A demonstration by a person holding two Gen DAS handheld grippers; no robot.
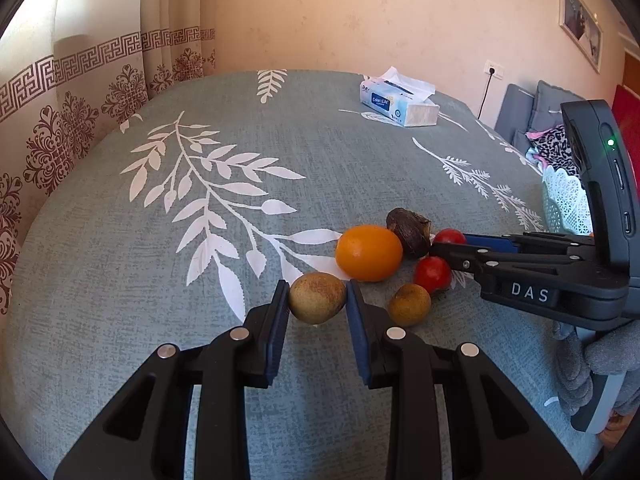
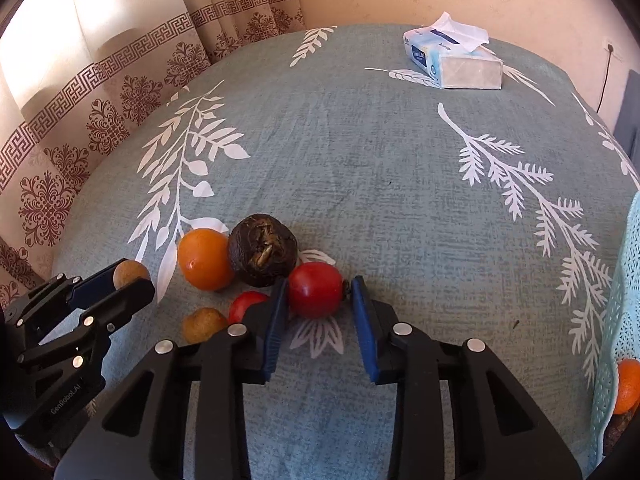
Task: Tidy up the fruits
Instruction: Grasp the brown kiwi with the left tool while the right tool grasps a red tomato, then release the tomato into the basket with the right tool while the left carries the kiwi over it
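A pile of fruit lies on the grey-green leaf-print tablecloth (image 1: pixel 280 152). My left gripper (image 1: pixel 318 300) is shut on a tan longan (image 1: pixel 317 298) held just off the cloth; it also shows in the right wrist view (image 2: pixel 130 273). My right gripper (image 2: pixel 320 292) is shut on a red cherry tomato (image 2: pixel 316 289), which rests on the cloth. Close by lie an orange (image 1: pixel 368 253) (image 2: pixel 205 258), a dark brown water chestnut (image 1: pixel 410 231) (image 2: pixel 262 250), a second red tomato (image 1: pixel 433 274) (image 2: pixel 246 305) and a second longan (image 1: pixel 409 305) (image 2: pixel 203 324).
A white lattice basket (image 1: pixel 566 204) stands at the right edge; in the right wrist view it (image 2: pixel 618 300) holds an orange (image 2: pixel 628 386). A tissue pack (image 1: pixel 398 100) (image 2: pixel 454 60) lies at the back. Curtains hang to the left. Cushions and clothes lie beyond the table's right edge.
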